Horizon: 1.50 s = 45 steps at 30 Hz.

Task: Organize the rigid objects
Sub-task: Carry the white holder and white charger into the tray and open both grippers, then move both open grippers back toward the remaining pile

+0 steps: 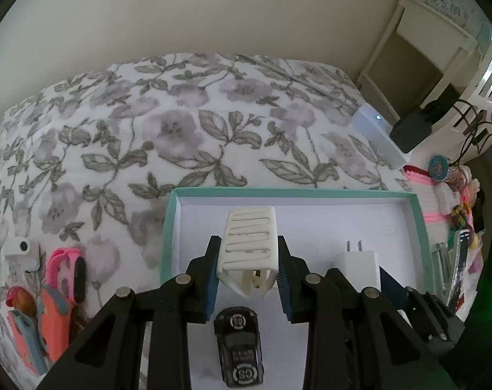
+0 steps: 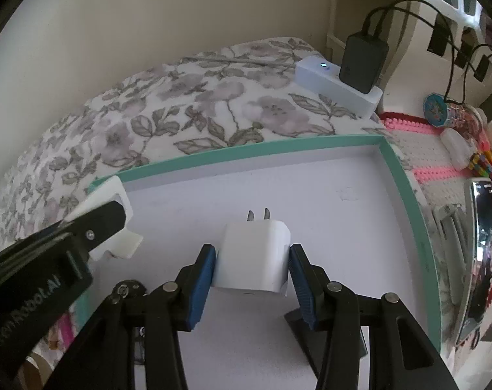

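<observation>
Placing step: left gripper (image 1: 248, 271) fingers clamp the white slotted holder (image 1: 249, 243), right gripper (image 2: 251, 281) fingers grip the white charger (image 2: 254, 260), both over the teal tray (image 2: 405, 188). Next, I judge: lower each, release; toy car (image 1: 239, 347) sits at 6 o'clock.

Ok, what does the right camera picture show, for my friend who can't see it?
The right hand-held gripper is shut on a white plug, prongs pointing away, over a white tray with a teal rim. At the left, the left hand-held gripper grips a white plastic piece; behind is a flowered bedspread.
</observation>
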Available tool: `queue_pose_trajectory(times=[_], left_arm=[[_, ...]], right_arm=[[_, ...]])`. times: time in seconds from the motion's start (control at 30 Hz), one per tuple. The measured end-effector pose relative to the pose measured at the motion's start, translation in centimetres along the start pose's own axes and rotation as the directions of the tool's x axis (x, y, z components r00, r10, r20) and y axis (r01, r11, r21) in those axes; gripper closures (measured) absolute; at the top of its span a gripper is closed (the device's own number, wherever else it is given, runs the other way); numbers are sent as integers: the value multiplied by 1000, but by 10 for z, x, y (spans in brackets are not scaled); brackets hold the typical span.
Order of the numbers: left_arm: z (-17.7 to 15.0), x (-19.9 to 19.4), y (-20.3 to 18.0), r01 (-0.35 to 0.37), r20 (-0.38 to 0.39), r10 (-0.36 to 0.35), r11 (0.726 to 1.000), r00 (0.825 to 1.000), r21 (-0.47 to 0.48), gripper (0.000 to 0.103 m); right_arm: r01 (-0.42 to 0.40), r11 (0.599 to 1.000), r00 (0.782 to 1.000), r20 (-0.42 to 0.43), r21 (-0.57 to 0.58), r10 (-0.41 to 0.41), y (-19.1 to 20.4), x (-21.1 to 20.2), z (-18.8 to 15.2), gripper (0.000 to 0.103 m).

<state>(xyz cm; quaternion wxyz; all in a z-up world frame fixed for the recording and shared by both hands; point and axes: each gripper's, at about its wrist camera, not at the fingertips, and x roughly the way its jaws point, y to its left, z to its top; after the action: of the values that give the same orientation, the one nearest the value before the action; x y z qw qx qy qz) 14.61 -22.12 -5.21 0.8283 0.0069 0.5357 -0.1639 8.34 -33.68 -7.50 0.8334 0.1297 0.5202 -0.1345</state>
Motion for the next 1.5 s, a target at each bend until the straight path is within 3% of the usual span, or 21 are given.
queue_pose_trajectory(times=[0.6, 0.73, 1.0, 1.1, 1.23, 1.3, 1.43, 1.5], left_arm=[[-1, 10, 0, -1, -18, 1, 1000, 1000, 13, 69], [0, 1, 2, 9, -9, -9, 1000, 1000, 0, 53], [-5, -21, 13, 5, 26, -5, 1000, 1000, -26, 45], [-7, -31, 21, -14, 52, 16, 999, 998, -39, 30], [-13, -39, 35, -56, 69, 60, 997, 996, -60, 24], [-17, -42, 43, -84, 75, 90, 994, 993, -75, 17], [-24, -46, 57, -120, 64, 127, 987, 990, -103, 14], [-29, -48, 63, -148, 58, 156, 983, 986, -110, 13]], right_arm=[[32, 999, 999, -7, -36, -32, 3, 9, 6, 53], [30, 999, 999, -19, -31, -31, 2, 8, 5, 53], [34, 999, 999, 3, -35, -34, 5, -9, 5, 44], [33, 999, 999, 7, -41, -32, 7, -15, 4, 44], [33, 998, 999, 7, -45, -32, 9, -23, -1, 44], [33, 998, 999, 6, -48, -32, 11, -24, -4, 37], [38, 998, 999, 3, -52, -38, 13, -27, -10, 34], [39, 998, 999, 1, -52, -39, 13, -28, -13, 27]])
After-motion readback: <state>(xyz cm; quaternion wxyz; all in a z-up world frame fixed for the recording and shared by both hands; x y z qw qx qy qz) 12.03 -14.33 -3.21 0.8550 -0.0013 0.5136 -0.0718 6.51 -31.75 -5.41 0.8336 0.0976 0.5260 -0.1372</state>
